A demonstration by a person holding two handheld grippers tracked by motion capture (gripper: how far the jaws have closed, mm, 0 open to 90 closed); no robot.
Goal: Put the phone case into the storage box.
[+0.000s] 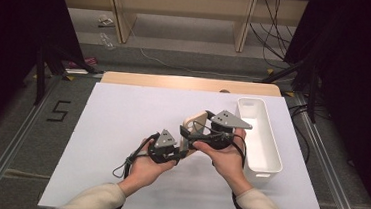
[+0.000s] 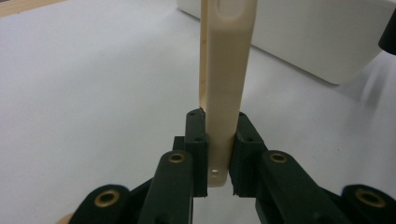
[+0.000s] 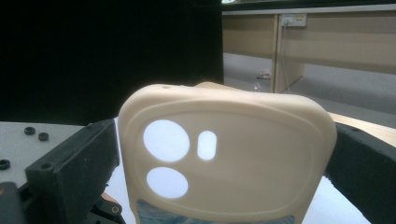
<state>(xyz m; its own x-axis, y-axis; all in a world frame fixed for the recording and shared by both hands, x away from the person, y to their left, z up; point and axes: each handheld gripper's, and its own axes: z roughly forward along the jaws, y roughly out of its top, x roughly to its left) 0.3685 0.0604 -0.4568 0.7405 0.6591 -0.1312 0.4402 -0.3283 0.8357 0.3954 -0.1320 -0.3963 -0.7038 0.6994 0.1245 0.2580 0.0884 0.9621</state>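
We take this for a lab set up for recordings: our desk [image 1: 121, 129] is covered by a plain white sheet, black curtains [image 1: 8, 30] close in both sides, loose cables [image 1: 274, 31] trail over the grey floor, and a taped number five [image 1: 58, 110] marks it.

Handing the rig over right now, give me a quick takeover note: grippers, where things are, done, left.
Left gripper: shut on the thin edge of the beige phone case, pads on both faces.
Right gripper: jaws flank the case's two sides, apparently clamped on it.
Case: held off the white table between both grippers, camera cut-outs toward the right gripper view; something bluish shows at its lower edge.
White bin: on the table, to the person's right of the hands.
Done: case picked up, held two-handed.
Left: probably finish handling the case, then set it down or in the bin.
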